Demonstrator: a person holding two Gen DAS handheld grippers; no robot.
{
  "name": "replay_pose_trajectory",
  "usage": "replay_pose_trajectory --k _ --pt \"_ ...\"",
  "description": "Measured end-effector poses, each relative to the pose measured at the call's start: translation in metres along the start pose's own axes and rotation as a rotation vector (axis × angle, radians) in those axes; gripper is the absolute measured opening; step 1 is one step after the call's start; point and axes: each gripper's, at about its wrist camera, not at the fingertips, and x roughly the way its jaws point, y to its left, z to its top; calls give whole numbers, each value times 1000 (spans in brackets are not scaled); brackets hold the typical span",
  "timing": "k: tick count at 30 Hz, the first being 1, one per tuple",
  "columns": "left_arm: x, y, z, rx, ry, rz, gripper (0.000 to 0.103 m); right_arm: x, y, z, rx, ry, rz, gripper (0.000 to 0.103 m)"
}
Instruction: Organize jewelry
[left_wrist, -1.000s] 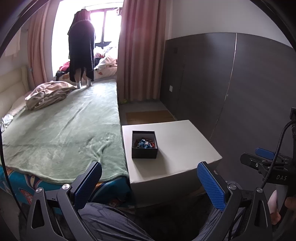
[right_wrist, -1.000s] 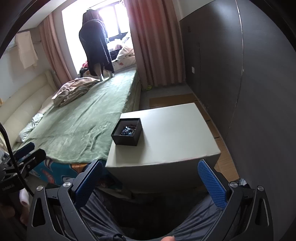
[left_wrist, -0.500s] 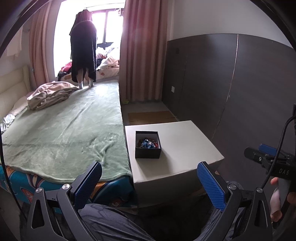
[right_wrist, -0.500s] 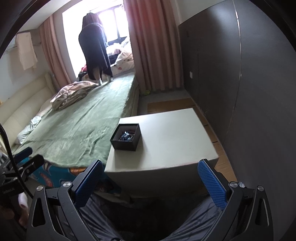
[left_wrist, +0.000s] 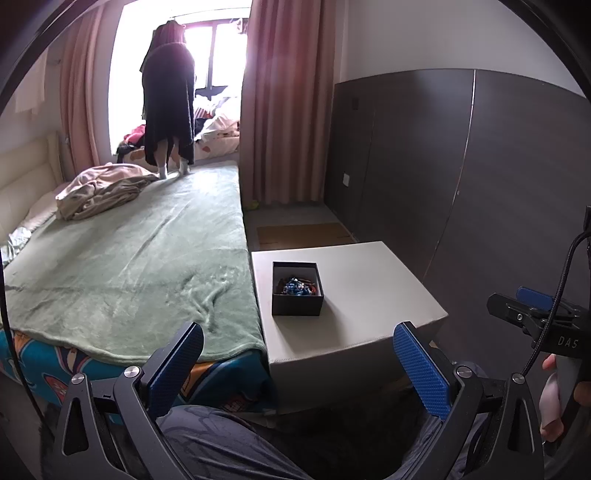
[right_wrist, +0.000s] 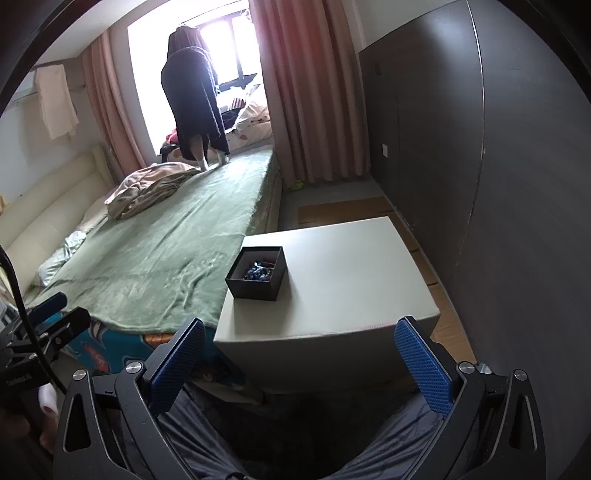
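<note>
Counts: 1 black box on 1 pale cube table, w/ 1 tangle of beads inside, indiv. pcs too small to count. 2 grippers: left gripper at 6 o'clock, right gripper same. 1 bed at 9 o'clock, 1 person at 11, 2 curtains.

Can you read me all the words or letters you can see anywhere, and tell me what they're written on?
"DAS": white letters on the black body of the right claw, seen in the left wrist view; the word may run on out of sight.
White print on the black body of the left claw, seen in the right wrist view: too small and blurred to read.
Black box, grey table, walls: no writing visible.
</note>
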Motion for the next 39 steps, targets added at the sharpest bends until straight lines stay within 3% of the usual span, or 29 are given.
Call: replay_pose_trajectory --k 39 --pt "-5 6 -9 2 -7 -16 103 -3 8 -3 -12 19 -5 103"
